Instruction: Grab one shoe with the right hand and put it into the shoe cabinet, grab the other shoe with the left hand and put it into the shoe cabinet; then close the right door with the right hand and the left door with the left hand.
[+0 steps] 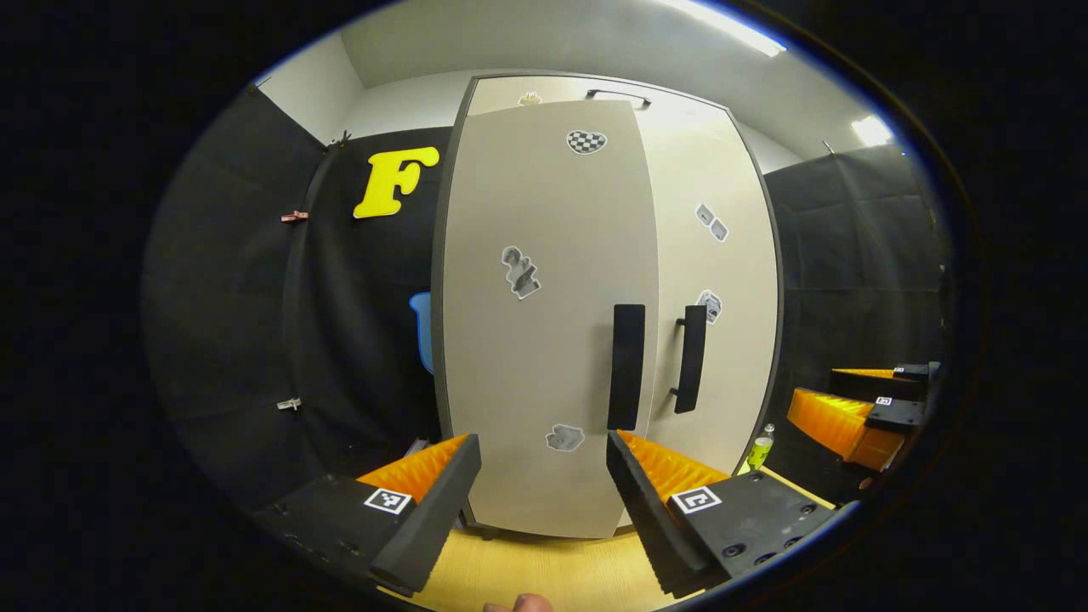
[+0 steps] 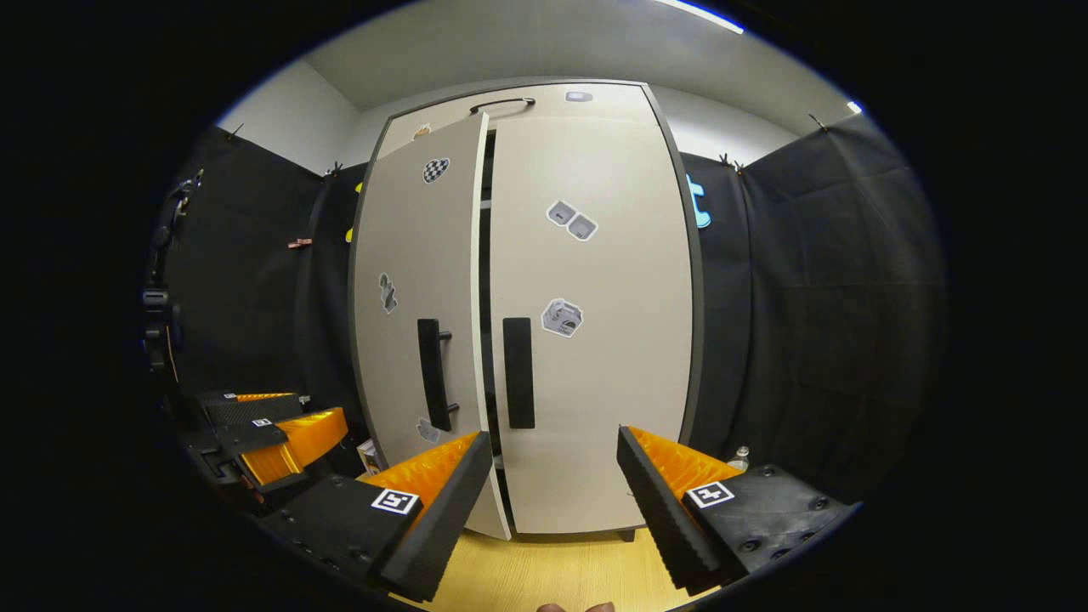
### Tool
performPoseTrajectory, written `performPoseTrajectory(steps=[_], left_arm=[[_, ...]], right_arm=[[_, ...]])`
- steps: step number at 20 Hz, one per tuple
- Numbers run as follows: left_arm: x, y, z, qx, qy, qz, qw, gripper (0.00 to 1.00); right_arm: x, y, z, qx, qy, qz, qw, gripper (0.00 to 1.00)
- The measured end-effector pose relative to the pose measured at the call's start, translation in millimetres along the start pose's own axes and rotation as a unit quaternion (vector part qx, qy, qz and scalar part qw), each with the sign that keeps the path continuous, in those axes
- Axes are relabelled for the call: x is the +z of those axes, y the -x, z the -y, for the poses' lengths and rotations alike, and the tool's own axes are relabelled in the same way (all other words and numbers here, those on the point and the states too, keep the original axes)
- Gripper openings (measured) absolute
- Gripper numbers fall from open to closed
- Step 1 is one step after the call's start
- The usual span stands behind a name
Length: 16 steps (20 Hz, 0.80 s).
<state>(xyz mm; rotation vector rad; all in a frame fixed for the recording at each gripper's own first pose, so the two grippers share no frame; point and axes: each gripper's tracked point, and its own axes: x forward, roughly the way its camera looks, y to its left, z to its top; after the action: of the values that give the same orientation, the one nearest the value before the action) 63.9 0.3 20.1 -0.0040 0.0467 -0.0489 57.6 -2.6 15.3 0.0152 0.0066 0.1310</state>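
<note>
Straight ahead of both your tongs stands the shoe cabinet [image 2: 586, 127], tall and pale, on the wooden floor [image 2: 561, 569]. Its right door [image 2: 595, 340] lies flush with the frame, while the left door [image 1: 544, 323] stands slightly ajar, a dark slit showing between the two in the right gripper view; so the last closing looks unfinished, and that door is yours to push with the left hand. The shoes are presumably already inside, behind the doors, though you cannot confirm that from here. Your left tongs [image 1: 544, 476] are spread wide and hold nothing, aimed squarely at the left door with its black handle [image 1: 626, 365] just above the right-hand finger, a fair stance for pressing the panel home. Your right tongs [image 2: 552, 476] are also spread and empty, held back from the right door, its handle [image 2: 518, 372] above the gap between the fingers. Beyond the right finger of your left tongs a small bottle [image 1: 761, 446] stands on the floor beside the cabinet, well out of the door's swing.
</note>
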Motion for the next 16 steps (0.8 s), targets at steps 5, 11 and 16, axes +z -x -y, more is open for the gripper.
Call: performPoseTrajectory(steps=[5, 11, 16], left_arm=[[7, 15, -12, 0.012, -0.01, 0.015, 1.0, 0.95], [5, 23, -20, 0.017, -0.007, 0.013, 1.0, 0.95], [7, 26, -21, 0.017, -0.01, 0.017, 1.0, 0.95]], right_arm=[[2, 7, 0, -0.012, 0.001, 0.008, 1.0, 0.98], [0, 10, 2, -0.028, 0.02, 0.009, 0.999, 0.98], [1, 12, 2, -0.028, 0.017, 0.011, 0.999, 0.99]])
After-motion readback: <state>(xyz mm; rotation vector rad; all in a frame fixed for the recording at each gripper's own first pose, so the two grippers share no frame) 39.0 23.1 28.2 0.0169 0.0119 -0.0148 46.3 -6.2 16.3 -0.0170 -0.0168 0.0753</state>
